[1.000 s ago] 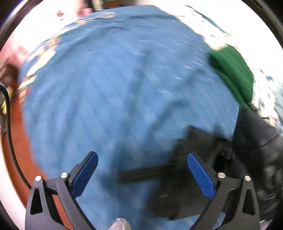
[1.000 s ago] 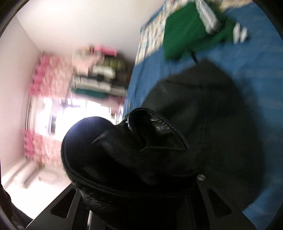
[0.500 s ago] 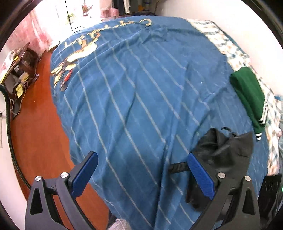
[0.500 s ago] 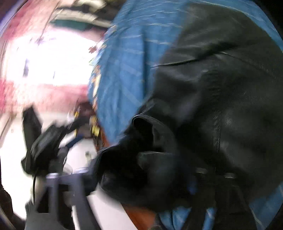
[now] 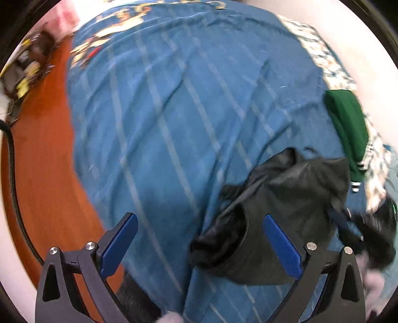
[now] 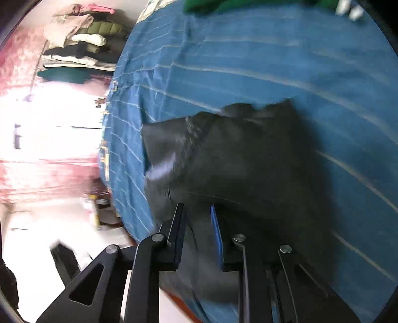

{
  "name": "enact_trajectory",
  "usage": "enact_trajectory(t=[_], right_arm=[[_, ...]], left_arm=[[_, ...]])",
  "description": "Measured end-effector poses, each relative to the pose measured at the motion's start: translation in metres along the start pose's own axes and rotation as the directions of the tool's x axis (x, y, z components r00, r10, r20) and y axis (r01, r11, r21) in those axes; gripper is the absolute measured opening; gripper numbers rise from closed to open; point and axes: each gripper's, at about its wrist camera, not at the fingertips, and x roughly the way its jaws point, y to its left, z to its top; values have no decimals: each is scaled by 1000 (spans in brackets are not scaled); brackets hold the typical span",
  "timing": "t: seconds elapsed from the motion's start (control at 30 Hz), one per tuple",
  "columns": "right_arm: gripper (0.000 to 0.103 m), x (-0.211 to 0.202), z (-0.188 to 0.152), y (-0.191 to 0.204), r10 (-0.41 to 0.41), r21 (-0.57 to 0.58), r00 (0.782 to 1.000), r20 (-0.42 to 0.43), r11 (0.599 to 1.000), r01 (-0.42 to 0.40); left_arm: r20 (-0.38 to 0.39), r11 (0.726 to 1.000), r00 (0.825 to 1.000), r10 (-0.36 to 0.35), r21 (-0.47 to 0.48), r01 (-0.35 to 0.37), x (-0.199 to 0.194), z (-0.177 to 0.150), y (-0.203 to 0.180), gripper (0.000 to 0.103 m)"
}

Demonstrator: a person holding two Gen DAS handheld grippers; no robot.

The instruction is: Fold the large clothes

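Note:
A black leather jacket [image 5: 281, 206] lies crumpled on the blue striped bedspread [image 5: 174, 111] at the lower right of the left wrist view. My left gripper [image 5: 199, 238] is open and empty, hovering over the bed edge with its right finger [image 5: 281, 246] over the jacket. In the right wrist view the jacket [image 6: 248, 159] fills the middle, and my right gripper [image 6: 197, 223] is shut on a fold of it near the bed's edge. The right gripper also shows blurred in the left wrist view [image 5: 345, 223].
A folded green garment [image 5: 348, 129] lies on the bed by the checked pillow strip, also at the top of the right wrist view [image 6: 206, 5]. Red-brown floor [image 5: 44, 161] lies left of the bed. Shelves of folded clothes [image 6: 79, 49] stand beyond the bed.
The right gripper has brought the jacket down from mid-air onto the bedspread. The left gripper has drifted closer to the jacket.

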Motion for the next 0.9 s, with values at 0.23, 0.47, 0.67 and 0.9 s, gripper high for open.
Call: enact_trajectory(t=[0.23, 0.47, 0.67, 0.9], right_arm=[[28, 18, 15, -10, 50, 51, 994, -97, 998, -45], [59, -78, -19, -63, -3, 122, 1000, -10, 993, 4], [68, -86, -23, -118, -28, 128, 998, -48, 991, 34], [82, -3, 8, -136, 217, 71, 961, -172, 976, -208]], left_arm=[[-104, 990, 990, -95, -116, 83, 17, -48, -4, 103], [-56, 920, 978, -202, -354, 169, 70, -42, -13, 99], [47, 936, 990, -132, -324, 140, 53, -54, -15, 29], [8, 955, 986, -166, -248, 162, 50, -60, -7, 29]])
